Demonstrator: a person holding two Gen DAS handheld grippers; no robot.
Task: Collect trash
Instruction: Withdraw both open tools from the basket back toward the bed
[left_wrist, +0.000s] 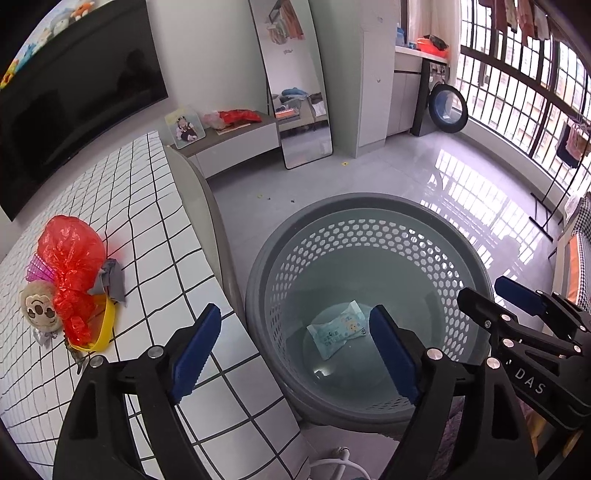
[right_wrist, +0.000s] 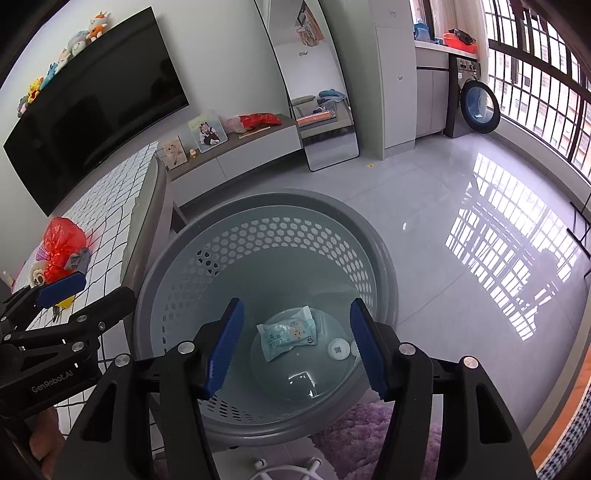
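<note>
Both wrist cameras look steeply down and forward from just above the grey perforated basket (left_wrist: 369, 236), close enough that its rim fills the lower middle. The left wrist view sits over the edge of the gridded table (left_wrist: 155, 229), the basket right of centre. The right wrist view hangs probably straight over the basket (right_wrist: 258, 229). The 2 views share basket, table, television (right_wrist: 96, 122) and mirror (left_wrist: 299, 85).
</note>
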